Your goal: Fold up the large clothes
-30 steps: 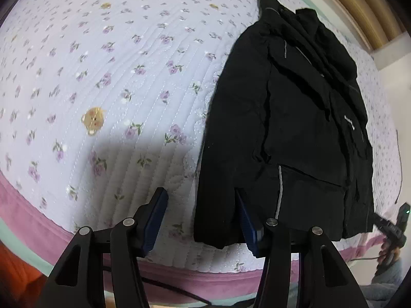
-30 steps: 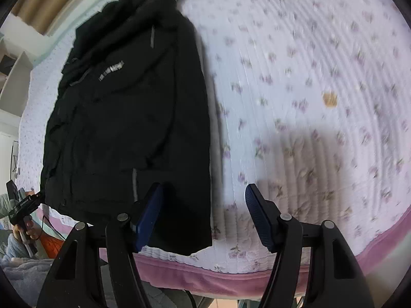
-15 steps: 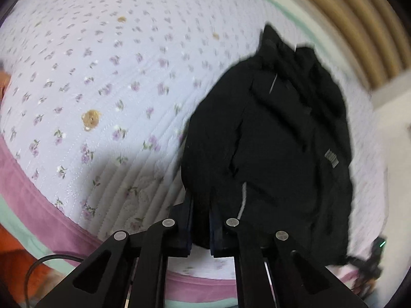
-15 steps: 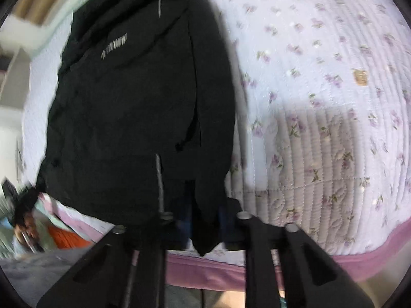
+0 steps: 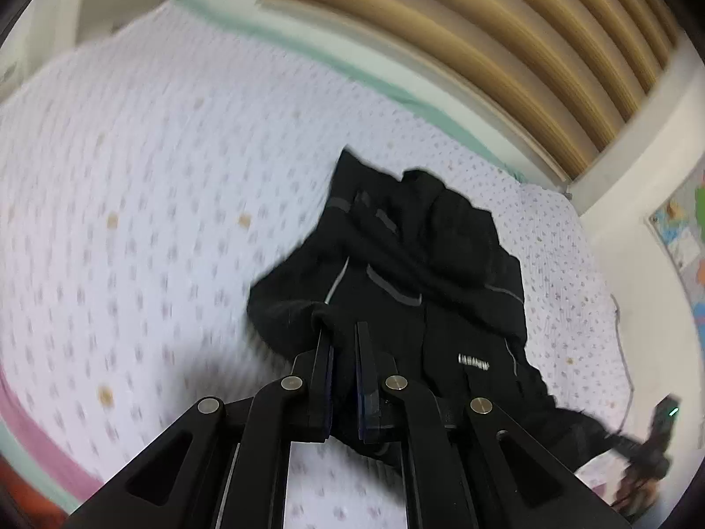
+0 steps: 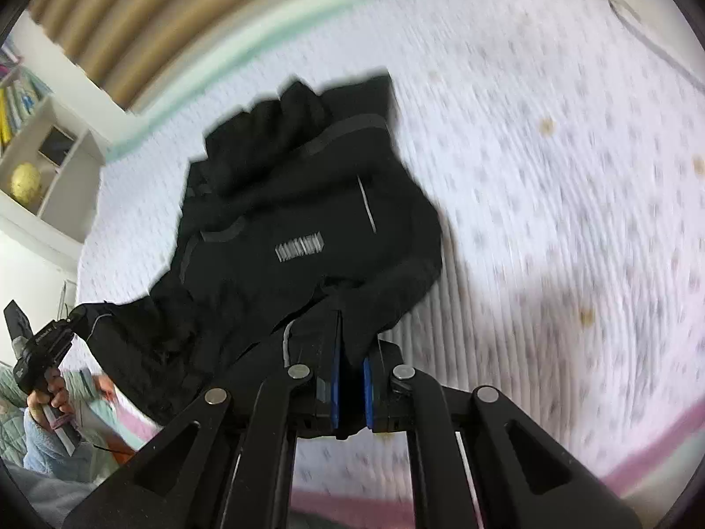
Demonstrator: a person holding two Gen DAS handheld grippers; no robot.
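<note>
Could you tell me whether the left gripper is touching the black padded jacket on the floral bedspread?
Touching. The left wrist view shows the left gripper shut on a bunched edge of the black jacket, with fabric pinched between its pads.

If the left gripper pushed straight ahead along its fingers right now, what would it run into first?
The black jacket. The left gripper is already shut on its hem, and the bunched body and hood lie directly ahead. Past them comes the floral bedspread, though depth is hard to judge here.

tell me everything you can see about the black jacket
The black jacket looks like soft padded fabric with thin grey piping and a small white chest logo. Its hem end hangs lifted, pinched by the left gripper and right gripper, while the bunched hood end rests on the floral quilt.
</note>
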